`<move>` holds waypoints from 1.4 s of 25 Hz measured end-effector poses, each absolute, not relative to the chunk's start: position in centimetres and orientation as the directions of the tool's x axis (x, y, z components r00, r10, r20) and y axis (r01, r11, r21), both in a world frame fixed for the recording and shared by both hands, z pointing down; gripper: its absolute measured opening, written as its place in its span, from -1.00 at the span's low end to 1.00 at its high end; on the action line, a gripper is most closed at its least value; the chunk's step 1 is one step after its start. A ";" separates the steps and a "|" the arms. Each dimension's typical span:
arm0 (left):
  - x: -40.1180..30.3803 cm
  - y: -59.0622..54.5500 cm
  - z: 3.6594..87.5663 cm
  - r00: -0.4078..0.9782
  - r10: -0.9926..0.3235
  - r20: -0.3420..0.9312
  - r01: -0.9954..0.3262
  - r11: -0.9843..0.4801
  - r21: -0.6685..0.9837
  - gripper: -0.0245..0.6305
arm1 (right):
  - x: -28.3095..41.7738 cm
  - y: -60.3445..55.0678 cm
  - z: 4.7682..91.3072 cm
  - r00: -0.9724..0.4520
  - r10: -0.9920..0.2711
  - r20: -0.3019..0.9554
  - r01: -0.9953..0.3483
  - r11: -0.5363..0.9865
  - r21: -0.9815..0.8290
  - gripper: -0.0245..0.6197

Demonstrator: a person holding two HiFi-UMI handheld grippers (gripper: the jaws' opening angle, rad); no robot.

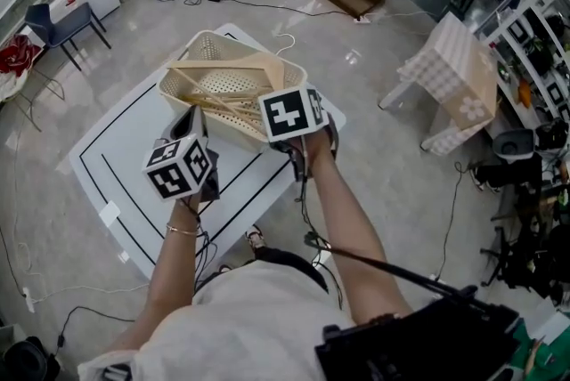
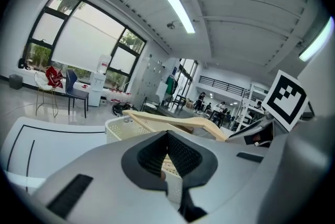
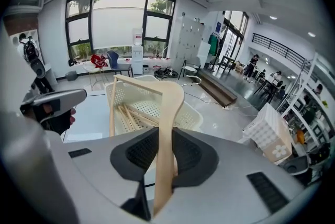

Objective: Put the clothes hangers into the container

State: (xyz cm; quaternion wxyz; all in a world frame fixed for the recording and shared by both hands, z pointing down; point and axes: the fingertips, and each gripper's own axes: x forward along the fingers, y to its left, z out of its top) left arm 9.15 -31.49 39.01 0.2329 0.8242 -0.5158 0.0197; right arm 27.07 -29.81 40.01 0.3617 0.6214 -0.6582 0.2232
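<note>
While the right gripper [image 3: 159, 163] squeezes 1 arm of a wooden hanger [image 3: 170, 105], the hanger sticks up over the basket [image 1: 178, 84] and is not inside yet. The left gripper [image 2: 170, 165] looks pinched shut on the near wall of the basket, which stands on the white table [image 1: 107, 158]. More hangers [image 3: 130, 115] lie flat on the basket's floor. I think the good way is to tip the hanger down until it lies the same way as the others. It should go low and touch them before the right jaws let go, so it does not bounce out. The left hold should be firm so the basket does not slide. The long ends could catch on the rim, so go slowly.
</note>
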 end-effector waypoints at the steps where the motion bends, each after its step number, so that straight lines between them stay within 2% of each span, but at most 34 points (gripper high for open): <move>1: 9.2 -31.8 38.9 0.460 -0.846 0.269 -0.861 -0.351 0.368 -0.92 | 27.5 -30.0 40.2 0.035 -0.646 0.762 -0.978 0.136 0.161 -0.65; 5: 9.1 -32.8 39.5 0.442 -0.854 0.274 -0.865 -0.326 0.381 -0.92 | 28.8 -30.7 40.9 0.081 -0.608 0.789 -0.967 0.142 0.209 -0.66; 15: 9.5 -34.5 40.4 0.423 -0.853 0.306 -0.882 -0.311 0.354 -0.91 | 28.5 -32.8 43.0 0.029 -0.564 0.825 -0.963 0.206 0.174 -0.64; 21: 10.7 -34.9 40.5 0.422 -0.855 0.302 -0.881 -0.309 0.358 -0.92 | 28.7 -34.4 41.7 -0.001 -0.646 0.764 -0.972 0.179 0.150 -0.64; 29: 10.2 -34.5 40.6 0.405 -0.861 0.309 -0.888 -0.291 0.355 -0.92 | 28.2 -35.4 40.1 -0.032 -0.688 0.725 -0.977 0.176 0.123 -0.65; 35: 9.2 -34.1 40.3 0.391 -0.866 0.313 -0.897 -0.283 0.339 -0.91 | 29.2 -35.0 38.1 0.019 -0.716 0.698 -0.982 0.118 0.148 -0.65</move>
